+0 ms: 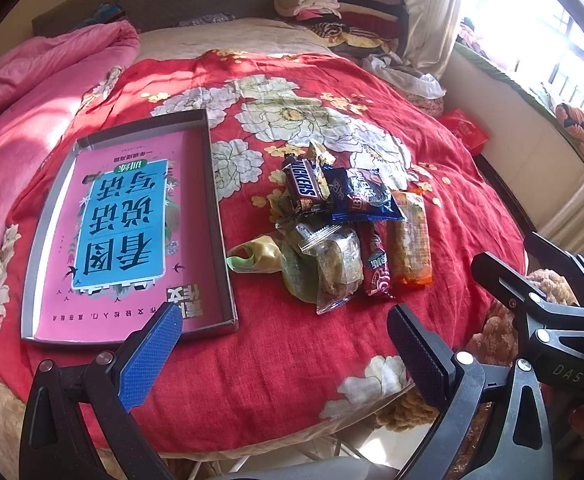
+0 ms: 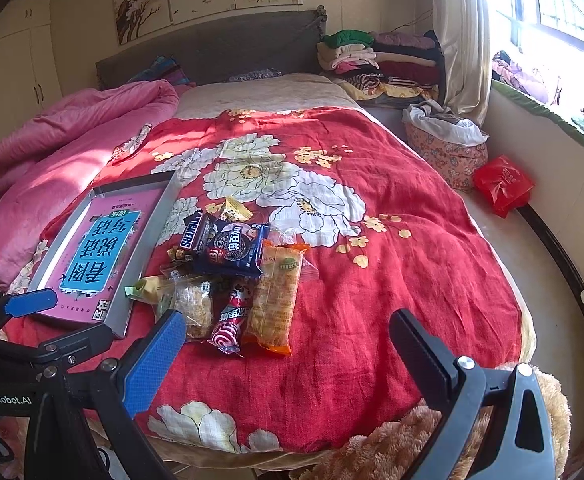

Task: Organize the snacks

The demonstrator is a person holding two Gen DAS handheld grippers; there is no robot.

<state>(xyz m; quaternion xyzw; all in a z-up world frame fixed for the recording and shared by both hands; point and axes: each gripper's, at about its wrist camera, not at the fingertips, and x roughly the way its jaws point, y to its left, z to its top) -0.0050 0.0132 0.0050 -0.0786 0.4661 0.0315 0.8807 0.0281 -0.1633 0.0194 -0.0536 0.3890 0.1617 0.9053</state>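
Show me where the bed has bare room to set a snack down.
The shallow grey box with the pink printed bottom holds nothing. Bare red floral bedspread lies right of the orange wrapped snack, and another strip lies between the pile and the open right gripper. The snack pile around the blue cookie packet is crowded.

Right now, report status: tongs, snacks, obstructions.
Left tongs open, empty. Right tongs open, empty. Snack pile loose on red bedspread, beside box. Nothing blocking.

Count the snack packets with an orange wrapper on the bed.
1: the orange-wrapped packet lies at the right edge of the snack pile on the red floral bedspread. Others may be buried beneath the pile.
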